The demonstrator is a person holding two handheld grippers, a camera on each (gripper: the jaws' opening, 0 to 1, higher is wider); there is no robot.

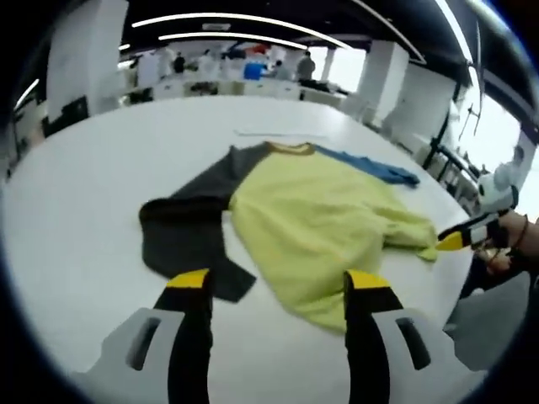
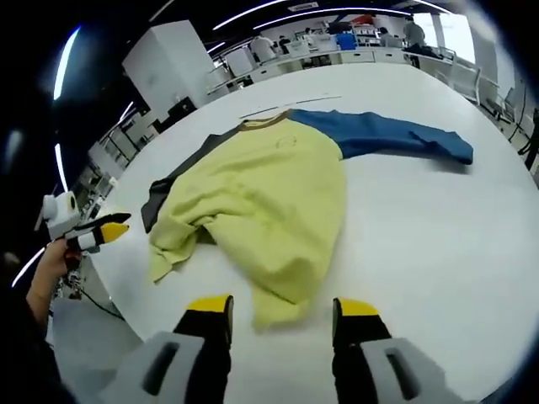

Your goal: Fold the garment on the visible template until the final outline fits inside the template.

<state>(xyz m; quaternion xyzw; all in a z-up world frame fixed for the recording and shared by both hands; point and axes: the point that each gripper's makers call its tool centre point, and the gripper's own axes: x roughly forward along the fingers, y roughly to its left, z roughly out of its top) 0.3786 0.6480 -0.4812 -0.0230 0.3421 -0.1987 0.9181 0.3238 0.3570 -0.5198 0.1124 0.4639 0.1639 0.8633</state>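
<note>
A garment lies spread on the white table (image 1: 76,219): yellow-green body (image 1: 320,210), dark grey sleeve (image 1: 181,231) and blue sleeve (image 1: 370,166). My left gripper (image 1: 278,282) is open just short of the near hem, its left jaw by the grey sleeve's end. In the right gripper view the same yellow-green body (image 2: 261,194) has the blue sleeve (image 2: 387,133) stretched away to the right and the grey sleeve (image 2: 168,189) partly under it. My right gripper (image 2: 284,307) is open, with a rumpled lobe of the hem between its tips. No cloth is held.
A thin pale strip (image 1: 278,133) lies on the table beyond the collar. A hand holds the right gripper (image 1: 459,240) by the garment's edge near the table's rim. The left gripper (image 2: 101,231) hovers off the table's edge. Desks and people (image 1: 210,63) stand far behind.
</note>
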